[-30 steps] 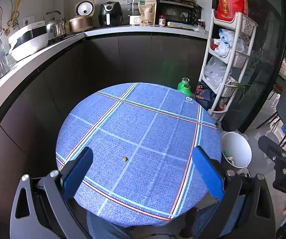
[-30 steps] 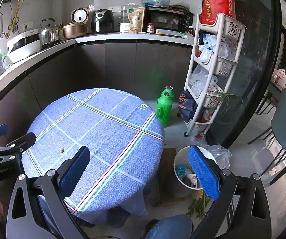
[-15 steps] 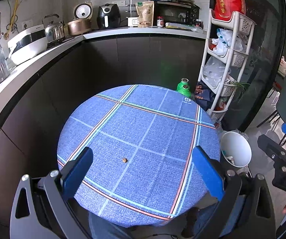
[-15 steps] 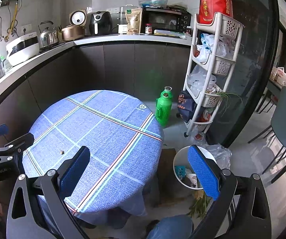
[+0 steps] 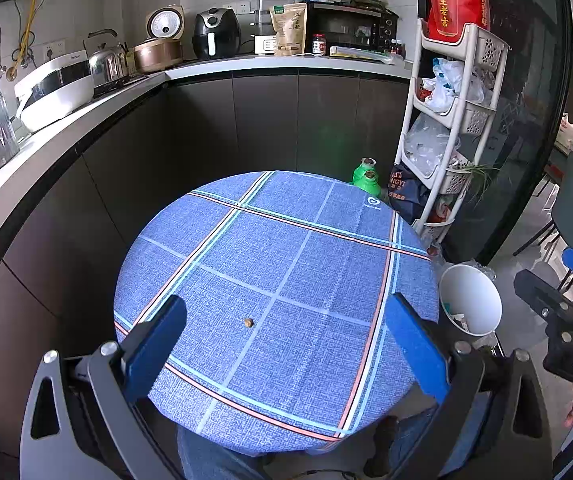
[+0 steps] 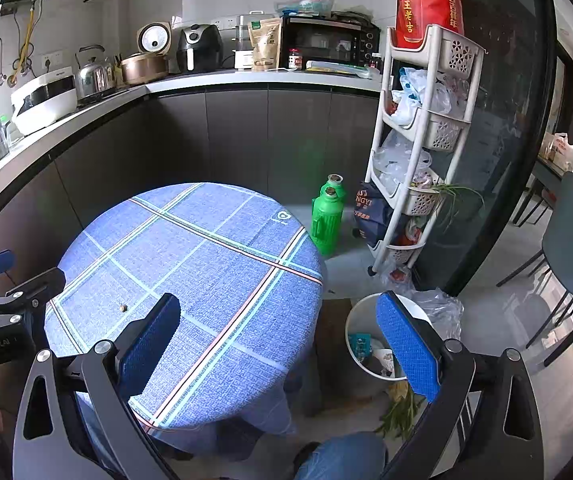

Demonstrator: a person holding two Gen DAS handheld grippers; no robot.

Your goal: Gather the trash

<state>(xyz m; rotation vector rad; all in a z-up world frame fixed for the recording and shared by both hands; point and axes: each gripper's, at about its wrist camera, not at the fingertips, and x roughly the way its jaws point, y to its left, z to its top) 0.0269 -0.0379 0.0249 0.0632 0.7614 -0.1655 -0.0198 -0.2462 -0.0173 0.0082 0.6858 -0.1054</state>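
Where blue cloth lies, tiny brown crumb (image 5: 248,323), round

That brown speck (image 5: 248,322) on the table (image 5: 326,248) is too tiny to identify, and the white bin (image 6: 356,322) sits half hidden behind blue fingers (image 6: 404,350)

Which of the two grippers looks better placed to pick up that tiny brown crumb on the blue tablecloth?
Probably the left gripper: it is open, with the crumb lying ahead between its fingers. The right gripper, also open, faces the white bin.
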